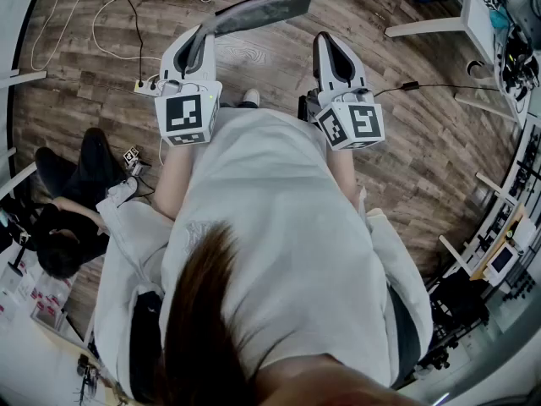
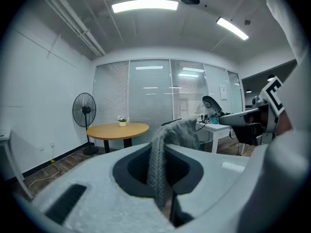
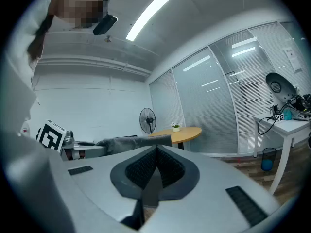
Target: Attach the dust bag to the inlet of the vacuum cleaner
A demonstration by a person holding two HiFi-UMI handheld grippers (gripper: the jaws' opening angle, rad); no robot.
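Wood floor [image 1: 84, 83], left tongs [image 1: 199, 37] pinching dust bag [image 1: 264, 10], right tongs [image 3: 155, 154] closed, apparently beside it

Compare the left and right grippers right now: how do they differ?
The left gripper is shut on the grey dust bag; the right gripper is shut on nothing. Fabric parts the left gripper's pads, while the right gripper's ribbed pads meet bare. Both point forward over the wooden floor.

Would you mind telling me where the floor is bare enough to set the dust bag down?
Bare floor lies right of the right gripper, below the black cable. Left is crowded: white cables and a crouching person.
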